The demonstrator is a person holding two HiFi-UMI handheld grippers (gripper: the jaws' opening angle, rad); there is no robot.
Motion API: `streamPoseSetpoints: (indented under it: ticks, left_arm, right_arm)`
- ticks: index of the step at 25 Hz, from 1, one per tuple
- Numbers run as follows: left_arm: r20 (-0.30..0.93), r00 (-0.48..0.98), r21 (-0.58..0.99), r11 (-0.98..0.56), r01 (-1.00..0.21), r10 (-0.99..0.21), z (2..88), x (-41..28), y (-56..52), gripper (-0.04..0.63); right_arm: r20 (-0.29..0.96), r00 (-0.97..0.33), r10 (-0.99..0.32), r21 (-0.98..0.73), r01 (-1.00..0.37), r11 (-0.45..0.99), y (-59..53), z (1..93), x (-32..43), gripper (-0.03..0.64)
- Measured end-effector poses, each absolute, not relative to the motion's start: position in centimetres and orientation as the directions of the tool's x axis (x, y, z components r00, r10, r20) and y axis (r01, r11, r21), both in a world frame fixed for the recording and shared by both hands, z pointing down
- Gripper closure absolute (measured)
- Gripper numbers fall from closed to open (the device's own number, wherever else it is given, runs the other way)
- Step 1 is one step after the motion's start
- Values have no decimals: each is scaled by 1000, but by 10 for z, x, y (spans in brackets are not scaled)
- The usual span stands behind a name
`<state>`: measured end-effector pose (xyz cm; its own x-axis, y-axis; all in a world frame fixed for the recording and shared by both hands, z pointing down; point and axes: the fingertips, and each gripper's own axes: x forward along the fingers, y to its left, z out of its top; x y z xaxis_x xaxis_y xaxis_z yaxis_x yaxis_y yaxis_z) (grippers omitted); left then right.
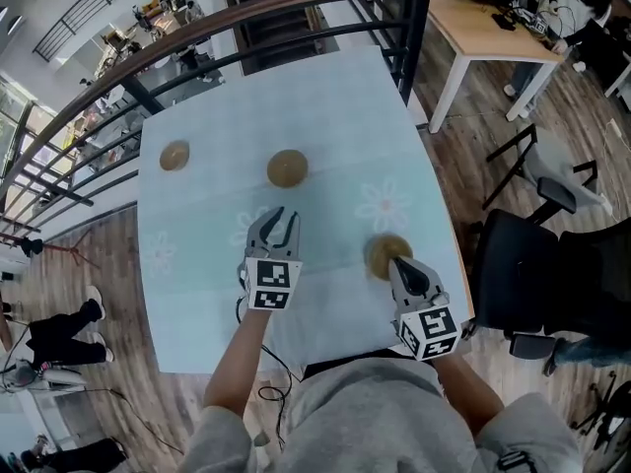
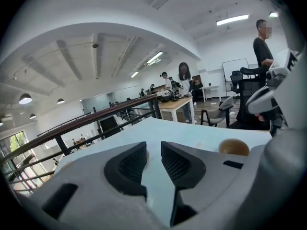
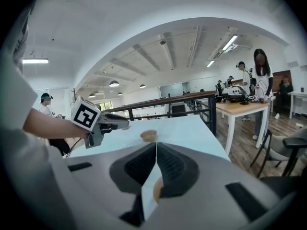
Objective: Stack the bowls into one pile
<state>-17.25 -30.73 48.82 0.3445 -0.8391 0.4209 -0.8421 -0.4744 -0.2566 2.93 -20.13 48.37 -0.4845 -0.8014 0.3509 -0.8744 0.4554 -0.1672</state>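
Note:
Three brown bowls stand apart on the pale blue tablecloth (image 1: 217, 304): one at the far left (image 1: 175, 156), one in the middle (image 1: 287, 168) and one near the right (image 1: 386, 254). My left gripper (image 1: 279, 220) is open and empty, short of the middle bowl. My right gripper (image 1: 396, 263) sits over the near edge of the right bowl. In the right gripper view its jaw tips (image 3: 156, 144) touch, and a sliver of that bowl (image 3: 156, 190) shows beneath them. The middle bowl (image 3: 148, 135) lies ahead. In the left gripper view the right bowl (image 2: 234, 147) is off to the right.
A dark railing (image 1: 296, 13) runs along the table's far edge. A wooden desk (image 1: 493, 33) stands at the back right. Black chairs (image 1: 552, 264) are close to the table's right side. People stand in the room behind.

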Motion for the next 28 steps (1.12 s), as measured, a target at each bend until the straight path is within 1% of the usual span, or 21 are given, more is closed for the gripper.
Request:
streamPoseSetpoints:
  ticks: [7, 13, 16, 21, 28]
  left_arm:
    - [476, 360, -297, -531, -793, -803, 518, -173, -348, 503]
    - [530, 362, -287, -563, -775, -767, 554, -175, -369, 503]
    - [558, 354, -316, -587, -745, -750, 571, -180, -378, 503]
    - [579, 345, -360, -612, -704, -738, 593, -182, -394, 503]
    - [608, 353, -348, -638, -687, -712, 617, -188, -411, 505]
  right_arm:
    - [396, -455, -798, -165, -890, 426, -210, 498, 32, 589]
    - [428, -431, -794, -157, -901, 404, -215, 508, 33, 589]
    - [445, -422, -790, -159, -905, 394, -217, 513, 28, 589]
    - [471, -413, -780, -153, -909, 389, -218, 519, 19, 589]
    - [507, -388, -770, -150, -919, 364, -218, 529, 17, 589]
